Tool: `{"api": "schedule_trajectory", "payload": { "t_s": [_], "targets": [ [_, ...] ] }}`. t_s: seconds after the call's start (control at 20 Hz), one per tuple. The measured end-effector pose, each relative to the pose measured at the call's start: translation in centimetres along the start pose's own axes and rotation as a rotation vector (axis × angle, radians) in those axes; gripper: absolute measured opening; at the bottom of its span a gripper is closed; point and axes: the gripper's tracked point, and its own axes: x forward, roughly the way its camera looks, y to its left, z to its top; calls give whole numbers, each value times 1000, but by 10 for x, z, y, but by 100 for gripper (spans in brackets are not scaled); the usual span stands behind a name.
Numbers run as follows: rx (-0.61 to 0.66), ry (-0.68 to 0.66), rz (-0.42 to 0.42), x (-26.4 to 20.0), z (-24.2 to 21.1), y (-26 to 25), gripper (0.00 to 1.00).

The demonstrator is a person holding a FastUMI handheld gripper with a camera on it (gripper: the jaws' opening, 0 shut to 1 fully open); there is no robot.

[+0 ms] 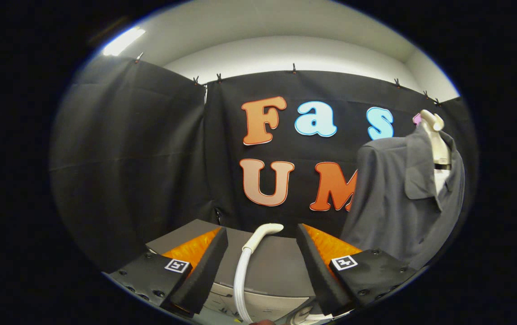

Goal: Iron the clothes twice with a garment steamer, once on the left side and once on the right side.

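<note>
The gripper (262,253) was found with its two black foam-padded fingers spread wide, pinching nothing. Between them, touching neither, stood the white, curved plastic steamer head (263,232) on its white ribbed hose (240,280), which ran down over a grey table (276,266). The grey collared shirt (398,198) hung on a cream mannequin form (436,140) beyond the right finger and off to that side, well apart from the steamer head.

In the inspector's judgement, the step in hand was the taking up of the steamer. It would be done well by centring the fingers on the handle below the nozzle and closing squarely, so that the head did not twist. The trailing hose appeared the chief hindrance: it could drag or snag on the table edge when carried to the shirt. Black cloth walled the booth behind.
</note>
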Motion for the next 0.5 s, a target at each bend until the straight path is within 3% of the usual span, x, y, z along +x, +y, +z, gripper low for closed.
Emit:
{"api": "schedule_trajectory", "payload": {
  "t_s": [0.2,0.5],
  "targets": [
    [-47,161,-6,105,-26,21,99],
    [-62,346,-90,202,-98,15,99]
  ]
}}
